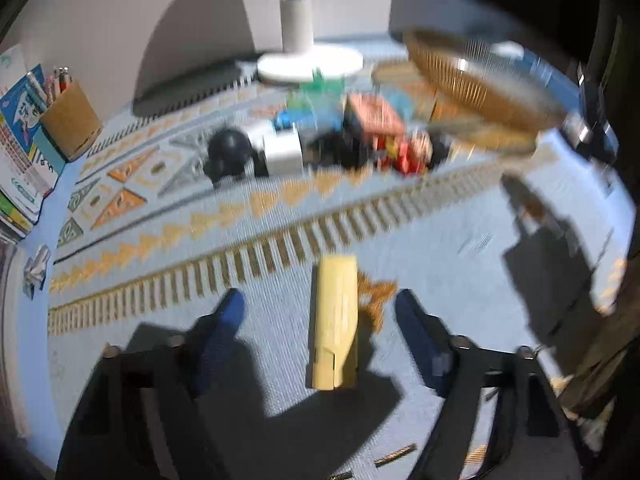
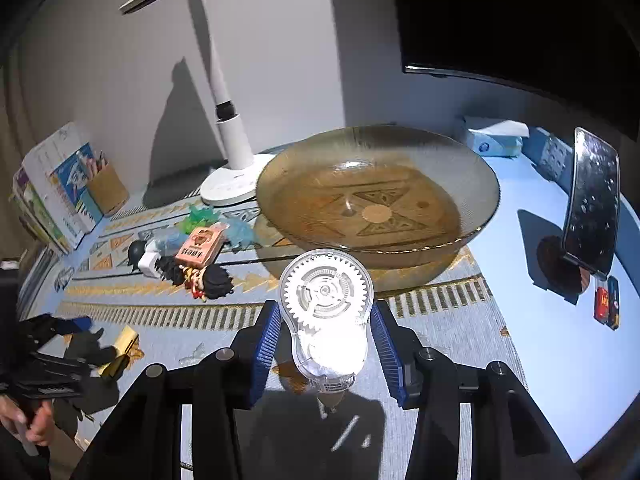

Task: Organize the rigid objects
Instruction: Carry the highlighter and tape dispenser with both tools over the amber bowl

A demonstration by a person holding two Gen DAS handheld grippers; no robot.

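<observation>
My left gripper (image 1: 320, 304) is open, its blue fingers on either side of a pale yellow block (image 1: 334, 320) that lies on the patterned mat, not touching it. My right gripper (image 2: 324, 320) is open around a clear plastic correction-tape dispenser (image 2: 326, 320) with white gears; a gap shows on both sides. An amber glass bowl (image 2: 472, 184) stands empty just beyond it, also in the left wrist view (image 1: 480, 88). A pile of small toys (image 2: 192, 260) lies left of the bowl: a pink box (image 2: 200, 250), a dark-haired figure (image 2: 212, 280), a white cube (image 1: 282, 150), a black ball-shaped toy (image 1: 230, 148).
A white desk lamp (image 2: 230, 184) stands behind the toys. A cork pen cup (image 2: 106, 188) and books (image 2: 52, 196) are at the left edge. A phone on a stand (image 2: 592, 208), small boxes (image 2: 606, 304) and a tissue pack (image 2: 496, 140) are at the right. A dark monitor (image 2: 520, 20) hangs behind.
</observation>
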